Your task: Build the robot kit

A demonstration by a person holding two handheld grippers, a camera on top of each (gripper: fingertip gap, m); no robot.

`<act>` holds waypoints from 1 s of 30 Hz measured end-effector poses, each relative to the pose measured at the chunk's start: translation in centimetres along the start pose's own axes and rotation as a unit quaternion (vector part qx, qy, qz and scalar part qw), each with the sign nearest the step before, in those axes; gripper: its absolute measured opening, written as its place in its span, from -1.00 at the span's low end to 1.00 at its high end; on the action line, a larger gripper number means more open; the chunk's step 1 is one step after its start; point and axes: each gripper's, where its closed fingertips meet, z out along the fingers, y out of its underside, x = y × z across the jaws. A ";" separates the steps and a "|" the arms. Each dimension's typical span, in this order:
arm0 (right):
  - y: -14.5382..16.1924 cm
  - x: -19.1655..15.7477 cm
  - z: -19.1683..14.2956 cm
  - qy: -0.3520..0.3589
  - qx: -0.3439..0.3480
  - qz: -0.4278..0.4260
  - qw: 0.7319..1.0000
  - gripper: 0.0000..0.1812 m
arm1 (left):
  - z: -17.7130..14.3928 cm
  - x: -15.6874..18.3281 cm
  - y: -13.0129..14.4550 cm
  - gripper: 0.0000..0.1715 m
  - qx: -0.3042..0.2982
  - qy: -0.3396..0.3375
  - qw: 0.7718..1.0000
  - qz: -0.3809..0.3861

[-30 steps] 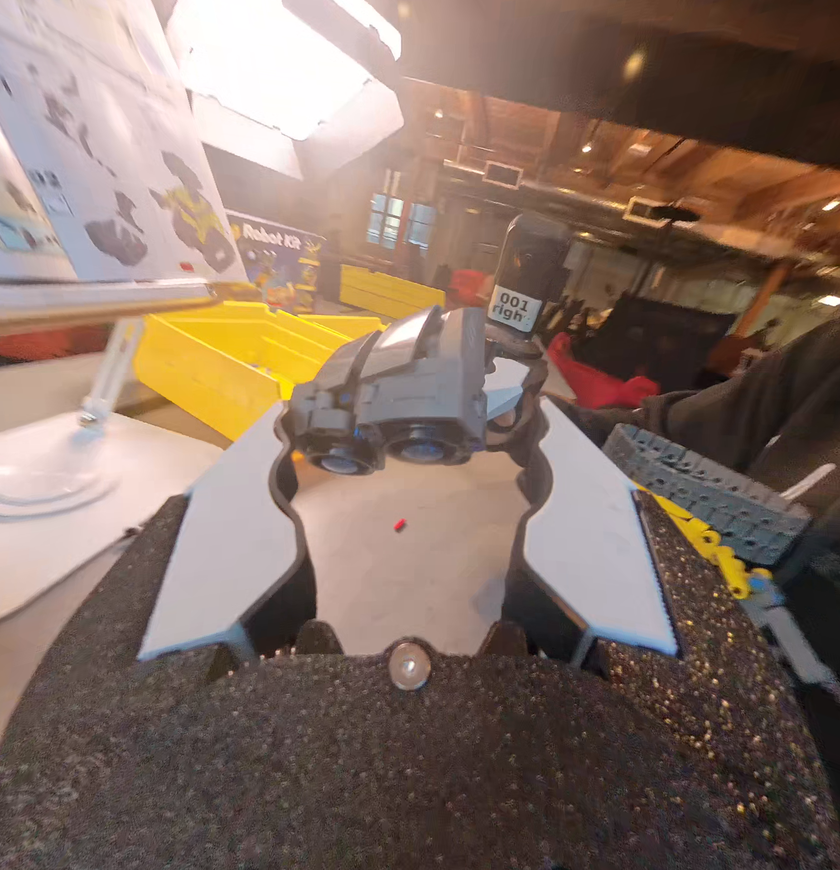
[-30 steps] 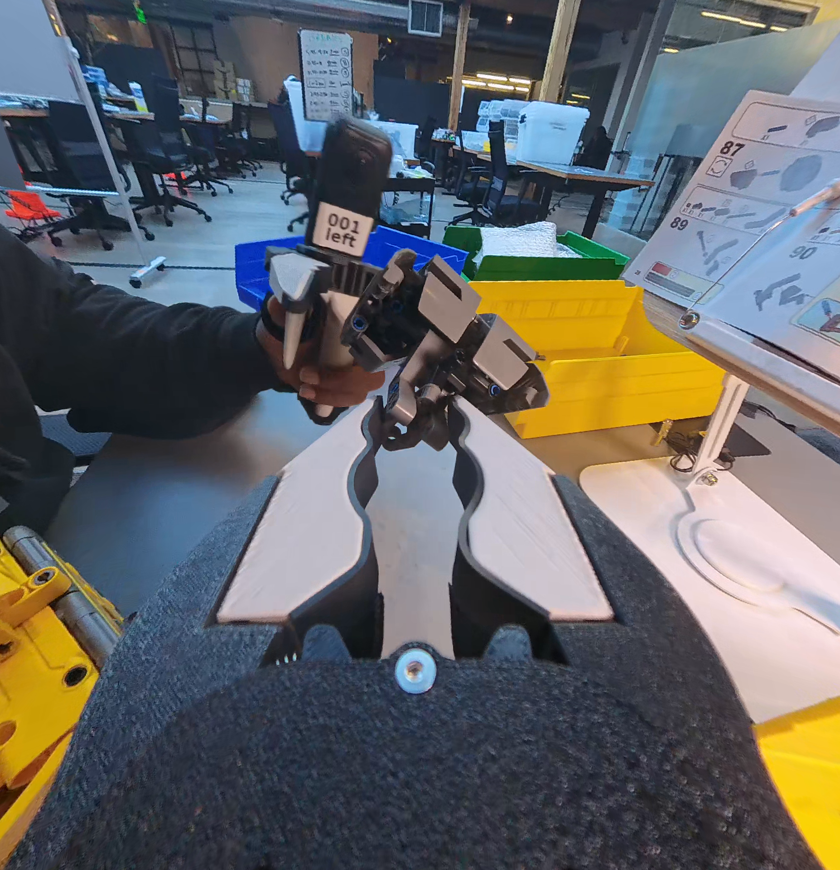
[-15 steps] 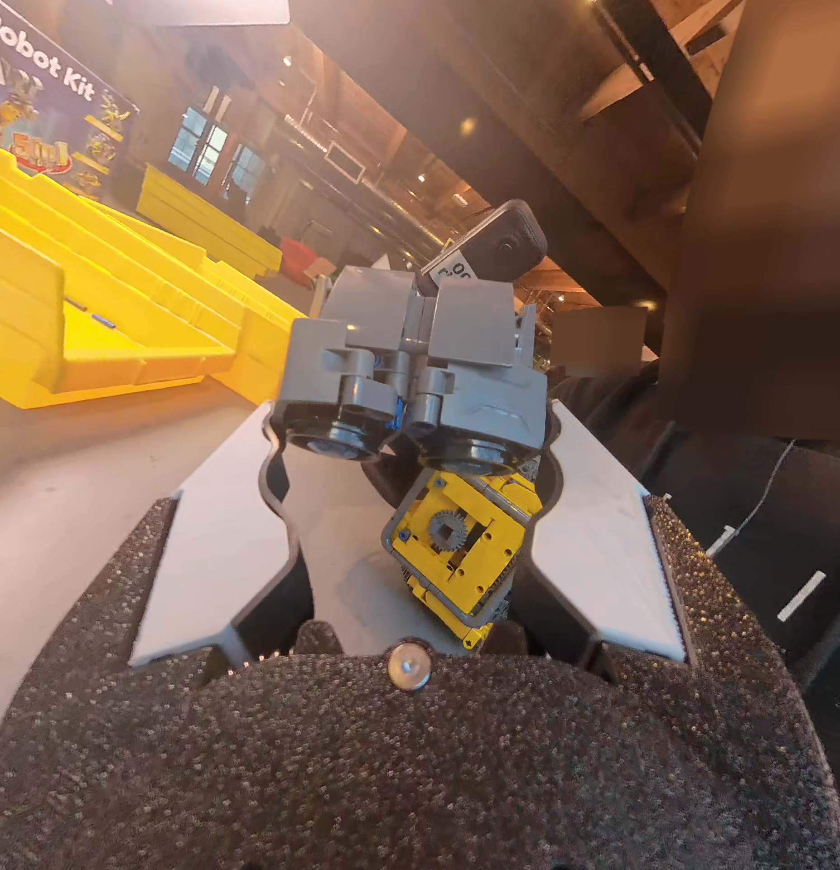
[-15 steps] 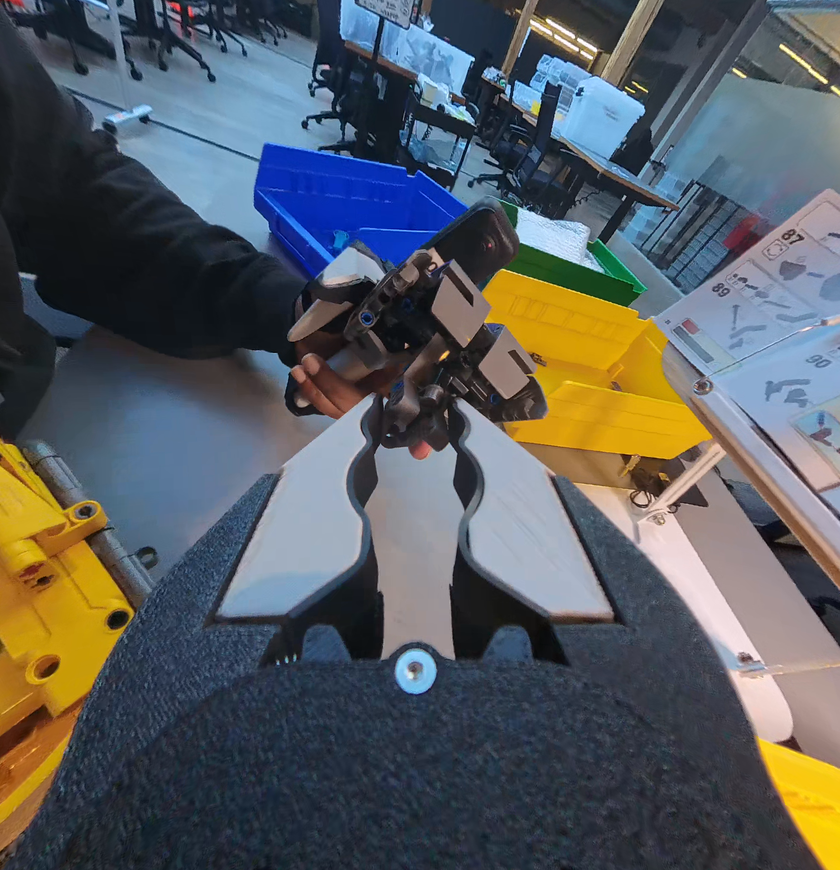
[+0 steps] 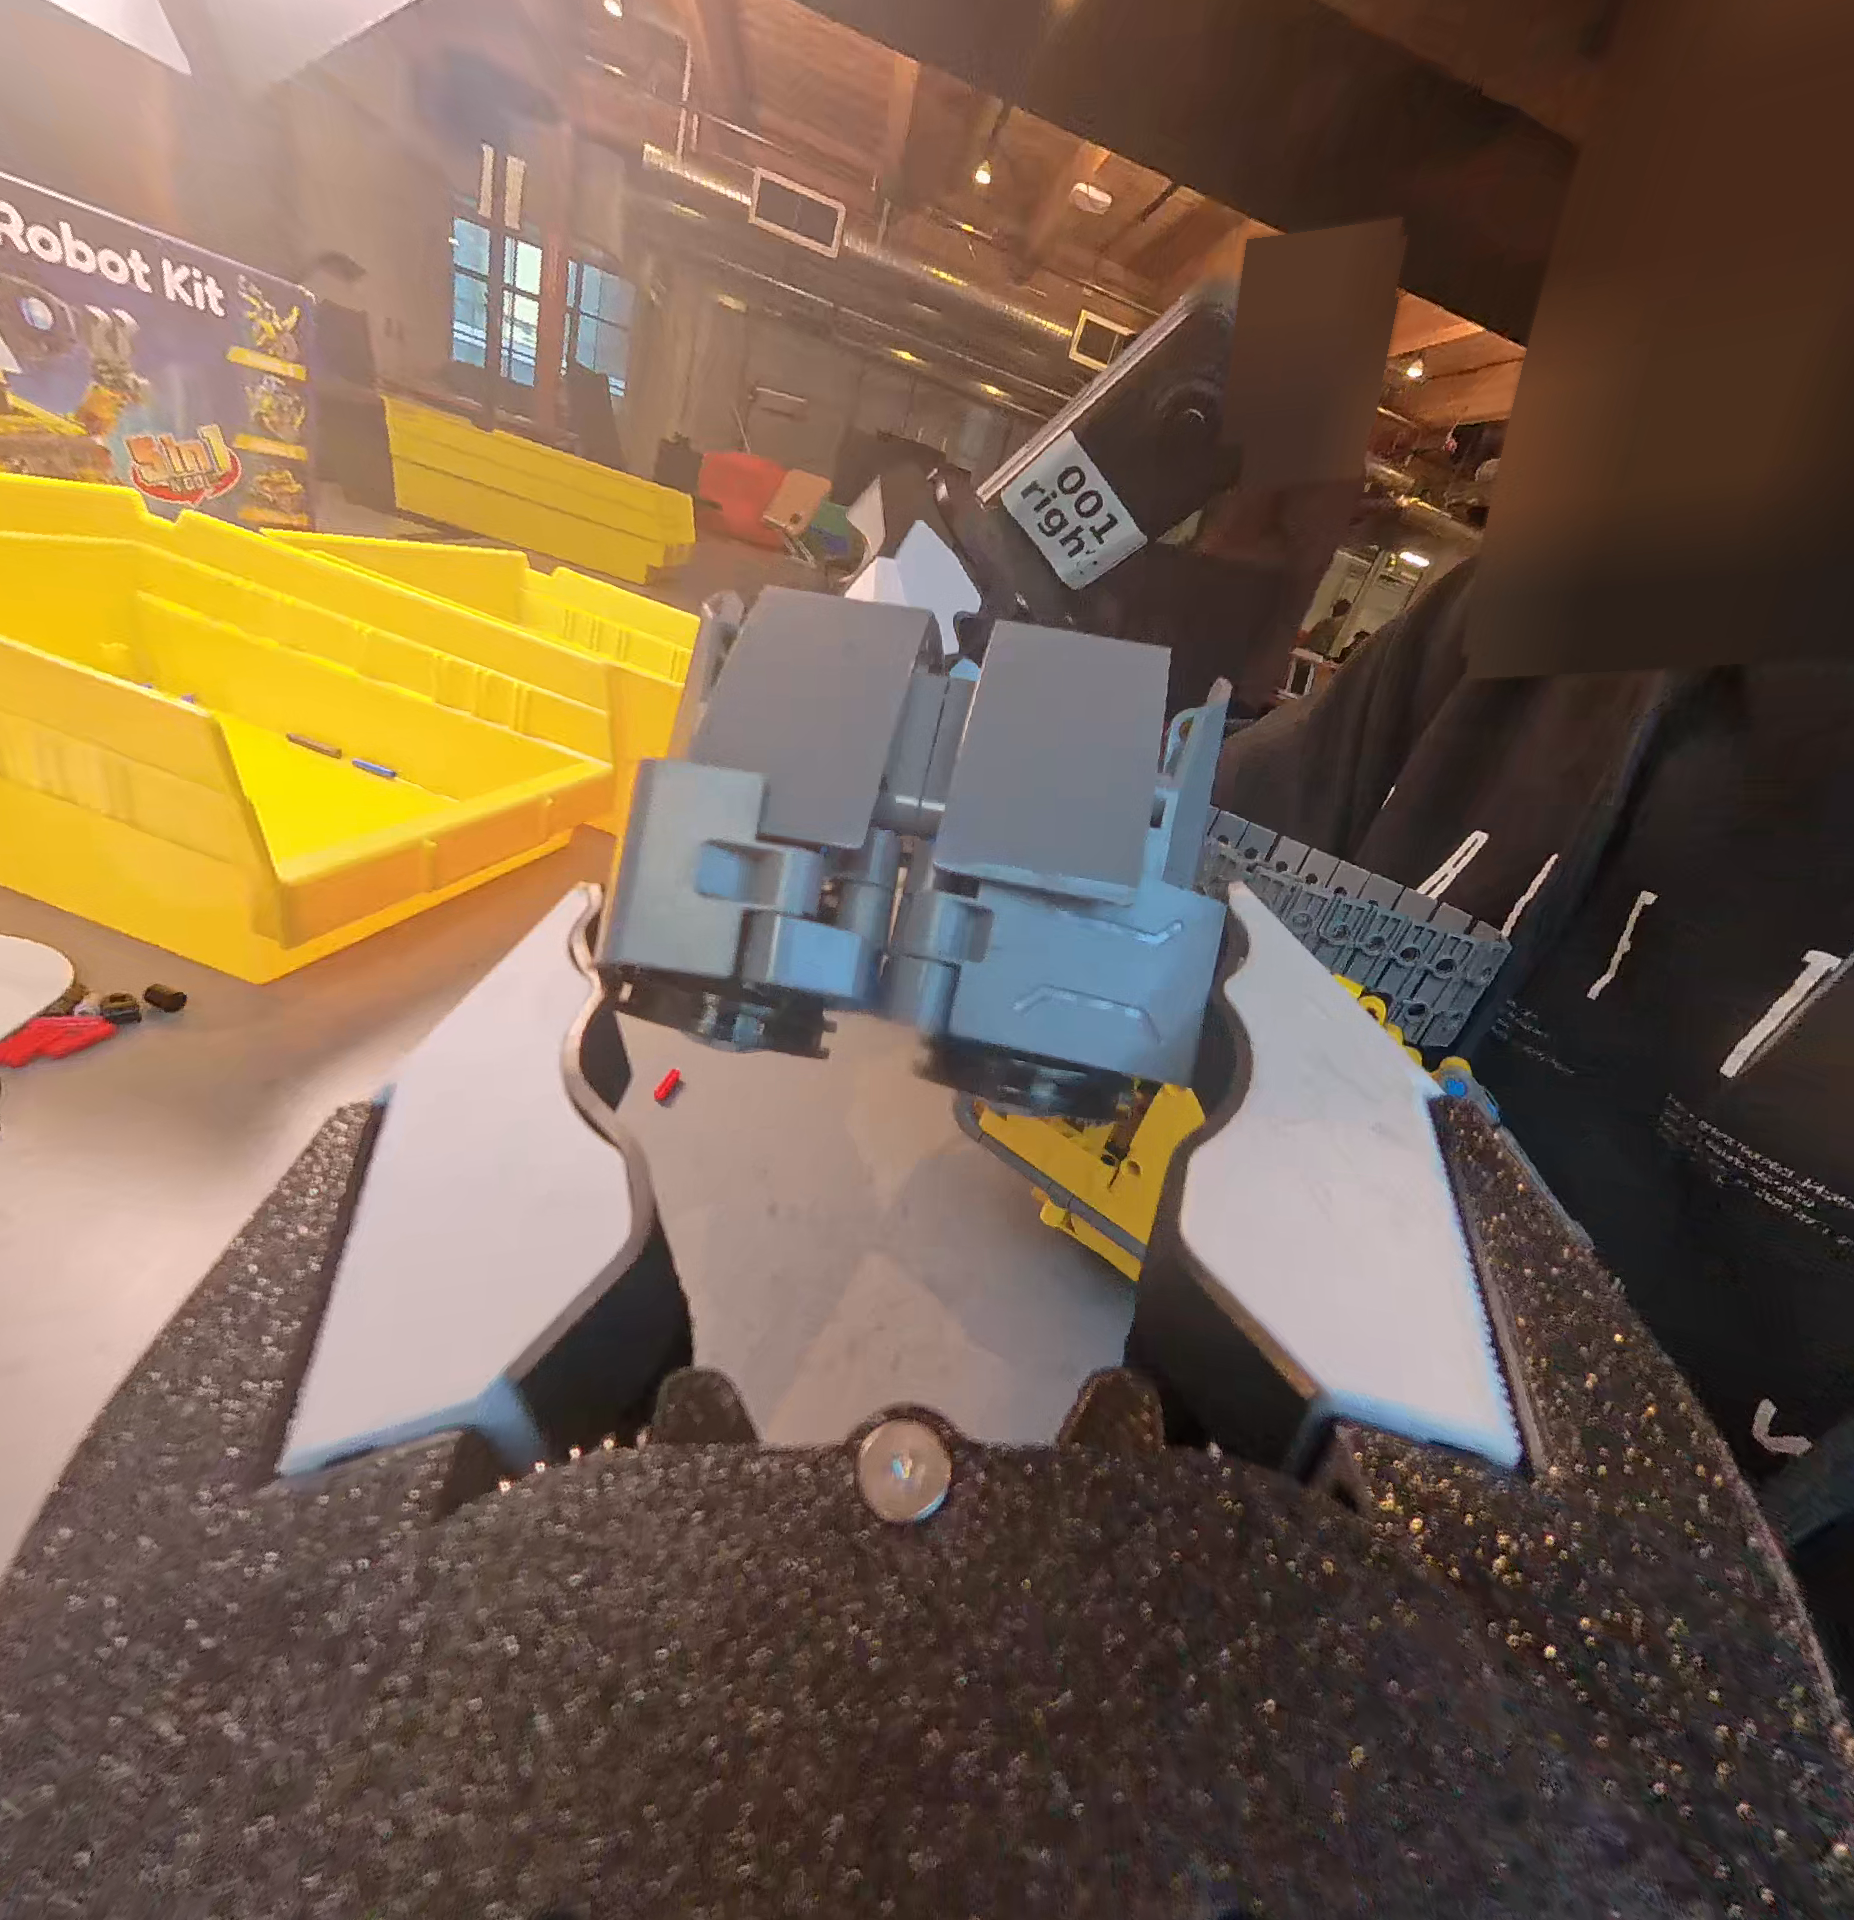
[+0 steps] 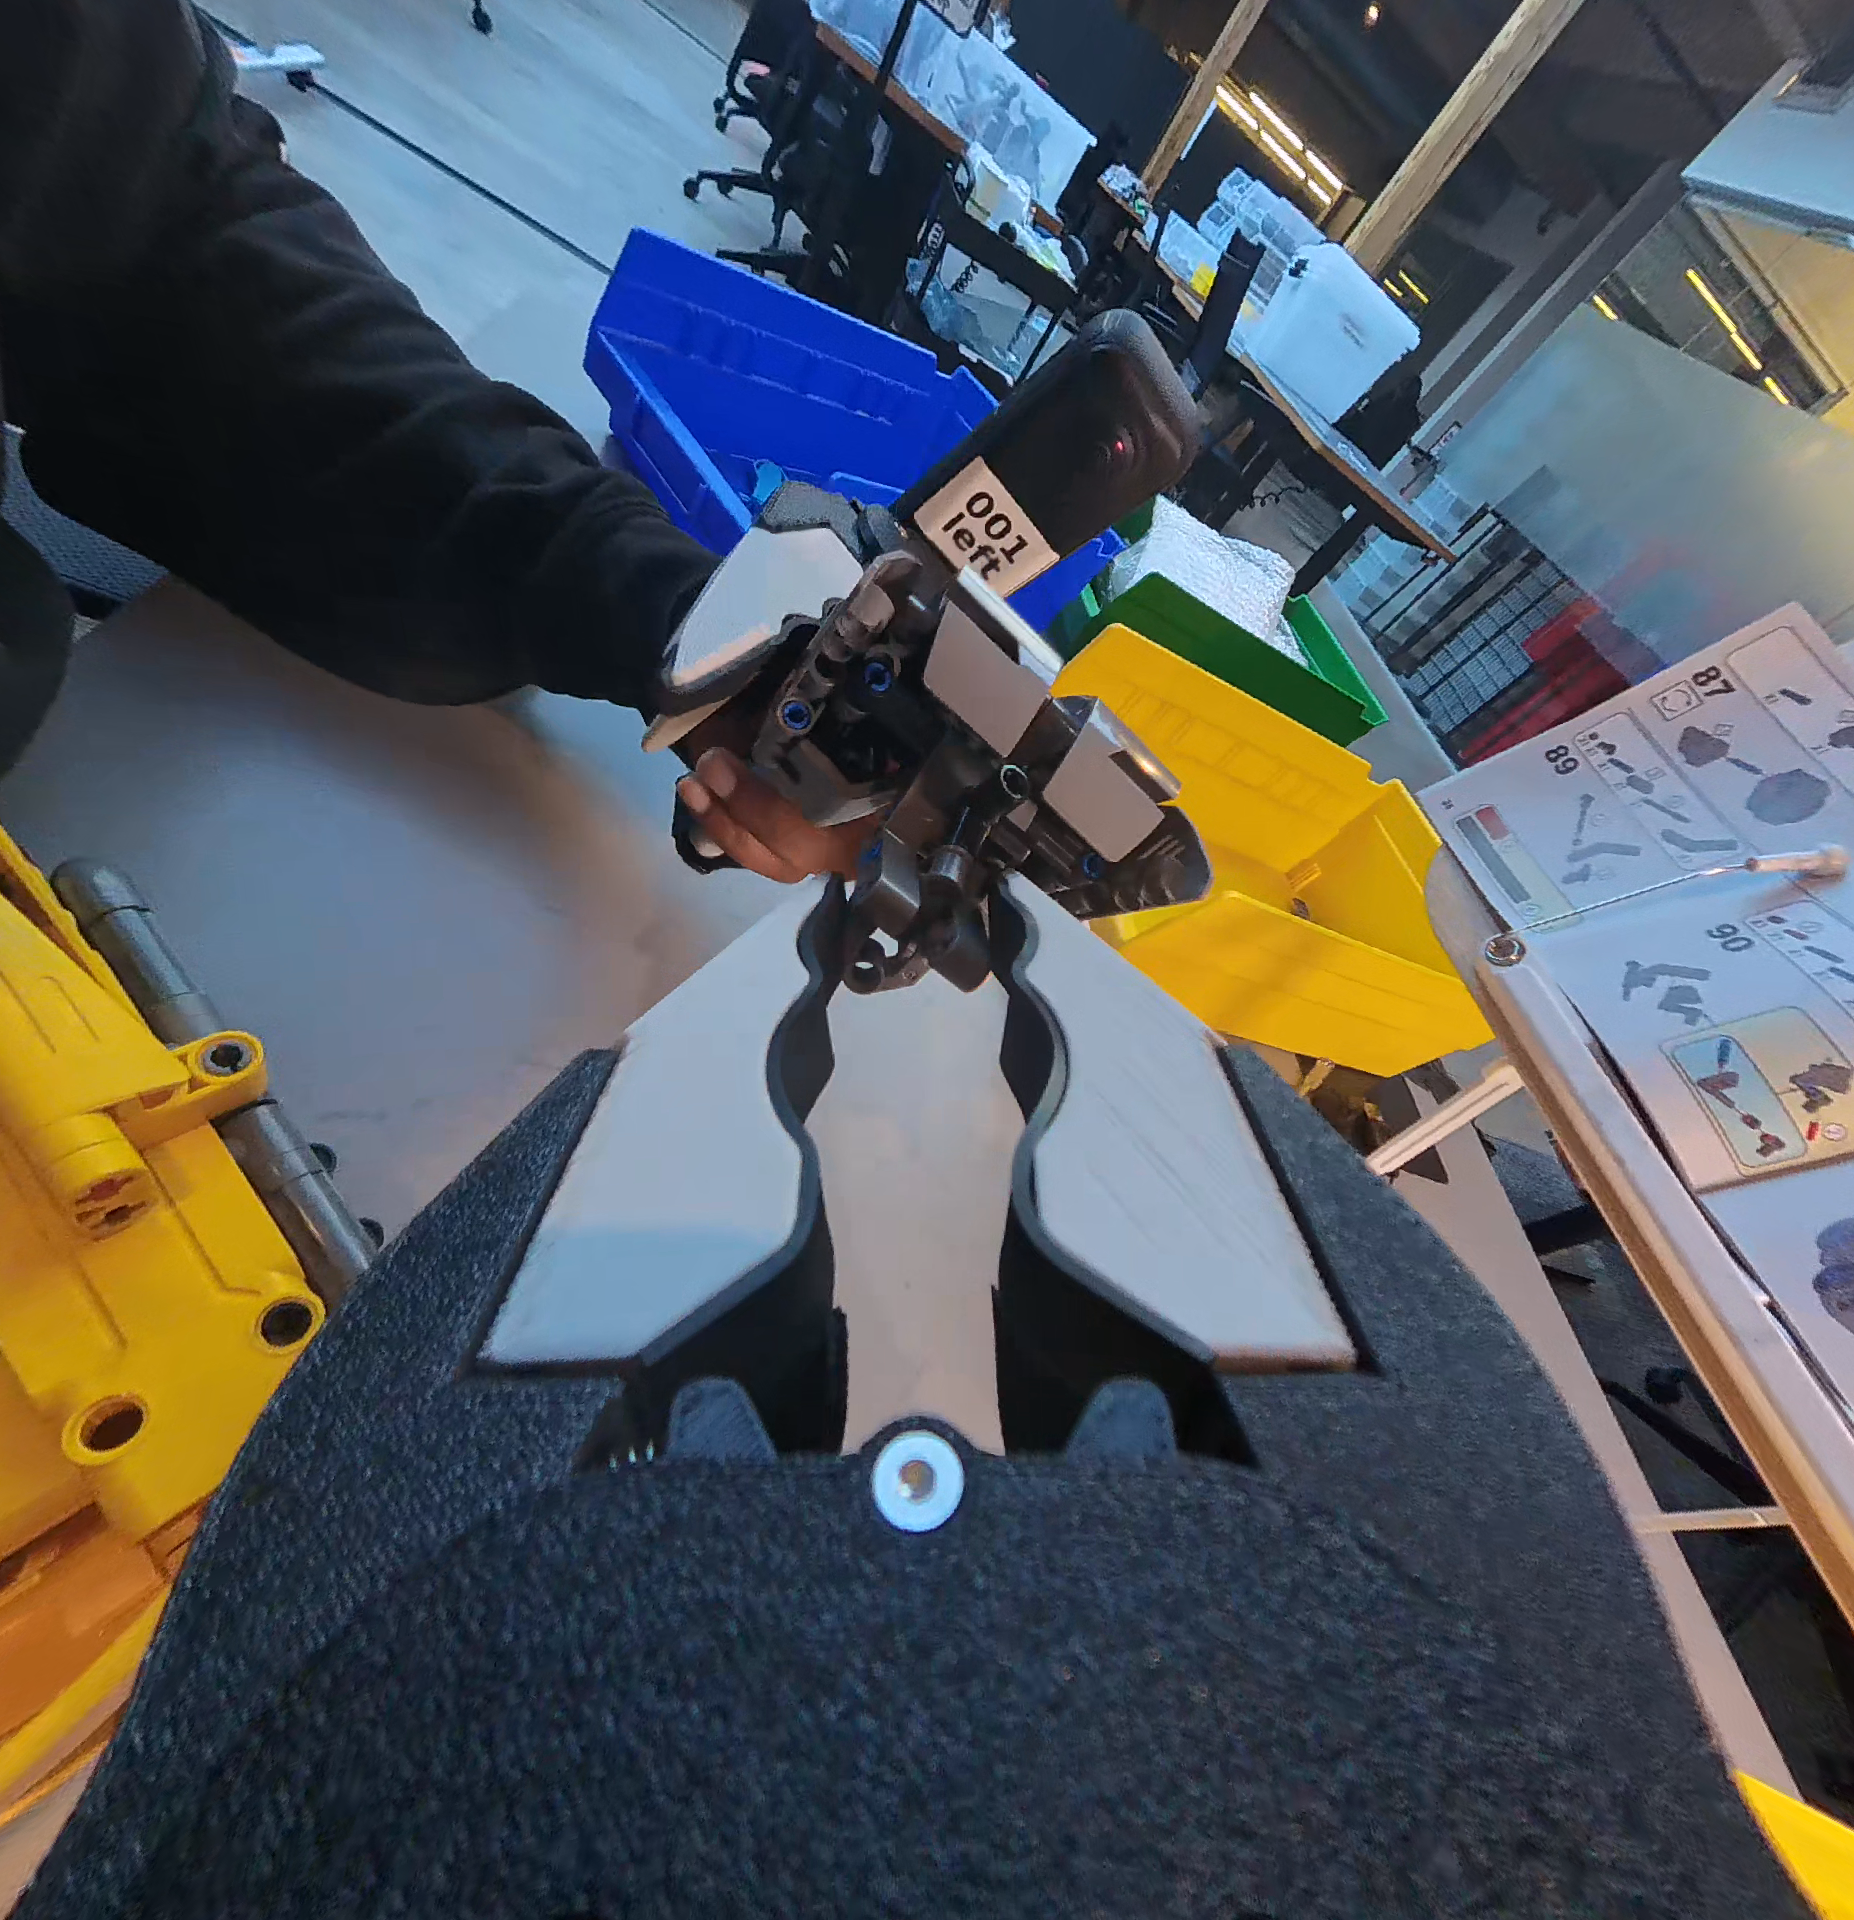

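A grey brick-built assembly point(image 5: 902, 862) with two flat panels on top is held in the air between both grippers. My left gripper point(image 5: 907, 977) is shut on its wide lower body, one finger on each side. My right gripper point(image 6: 918, 940) is shut on a dark link piece at the bottom end of the same assembly point(image 6: 964, 769). The right gripper's white fingers point(image 5: 912, 561) show behind the assembly in the left wrist view. The left gripper's finger point(image 6: 757, 613), with a hand below it, shows in the right wrist view.
A yellow model with a grey track point(image 5: 1359, 935) lies on the table right of the left gripper, also seen in the right wrist view point(image 6: 102, 1195). Yellow bins point(image 5: 279, 769), a blue bin point(image 6: 767, 395), a green bin point(image 6: 1224, 644) and an instruction stand point(image 6: 1681, 987) ring the table. Small loose parts point(image 5: 61, 1023) lie left. My two grippers' fingertips are within a few centimetres of each other.
Both grippers have kept their hold and turned the assembly together. The left view has swung back down toward the table. The right view has tilted and the yellow model has shifted aside.
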 end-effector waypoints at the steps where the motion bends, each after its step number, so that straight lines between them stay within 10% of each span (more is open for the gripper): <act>1: 0.1 0.0 0.1 0.002 -0.001 0.002 1.000 -0.70 | -0.1 -0.1 0.0 0.28 0.003 -0.004 1.000 0.004; 9: -1.3 0.6 -0.8 -0.078 0.092 0.231 0.965 -0.64 | -0.4 -1.0 0.3 0.25 -0.023 -0.067 0.992 0.106; 17: -0.7 0.4 -0.4 -0.089 0.090 0.267 0.955 -0.80 | 0.2 -0.7 0.5 0.24 -0.058 -0.106 0.971 0.205; 30: 2.3 2.8 -0.1 0.052 0.041 0.121 0.990 -0.84 | 0.6 -3.5 1.3 0.24 0.012 -0.104 0.994 -0.039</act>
